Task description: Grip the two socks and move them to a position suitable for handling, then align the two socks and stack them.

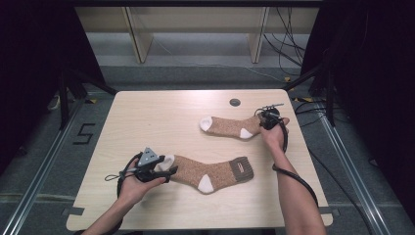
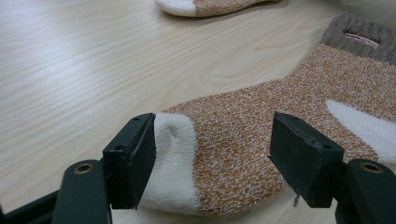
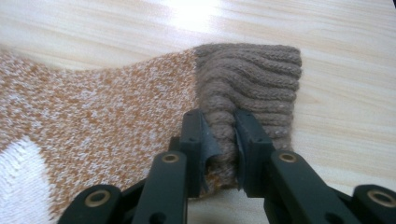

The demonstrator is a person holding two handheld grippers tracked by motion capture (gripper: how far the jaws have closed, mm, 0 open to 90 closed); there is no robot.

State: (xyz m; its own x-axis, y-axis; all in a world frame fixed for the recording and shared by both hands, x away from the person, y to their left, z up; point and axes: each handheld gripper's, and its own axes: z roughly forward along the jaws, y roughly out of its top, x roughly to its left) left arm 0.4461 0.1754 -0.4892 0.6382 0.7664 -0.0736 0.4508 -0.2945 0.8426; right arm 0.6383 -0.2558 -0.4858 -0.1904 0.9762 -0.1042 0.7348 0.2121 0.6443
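Two socks lie on the surface (image 1: 147, 117), each speckled orange-brown with a white toe, a white heel patch and a ribbed taupe cuff. Taking the small dark round hole (image 1: 235, 102) near the far edge as landmark: the far sock (image 1: 227, 126) lies just nearer than the hole, its toe pointing to the hole's left and its cuff end off to the hole's right. The near sock (image 1: 208, 172) lies well nearer than the hole, close to the person's edge, toe again to the left and cuff to the right. The left tongs (image 2: 212, 158) stand apart, one jaw beside the near sock's white toe and the other across the foot, with the fabric lying loose between them. The right tongs (image 3: 219, 149) are clamped on the far sock's ribbed cuff (image 3: 252, 79), which bunches up between the jaws. One small sewn label (image 2: 362, 39) sits on the near sock's cuff; its lettering is too small to read. On the floor, to the hole's far left, a dark mark reads "5" (image 1: 84, 133).
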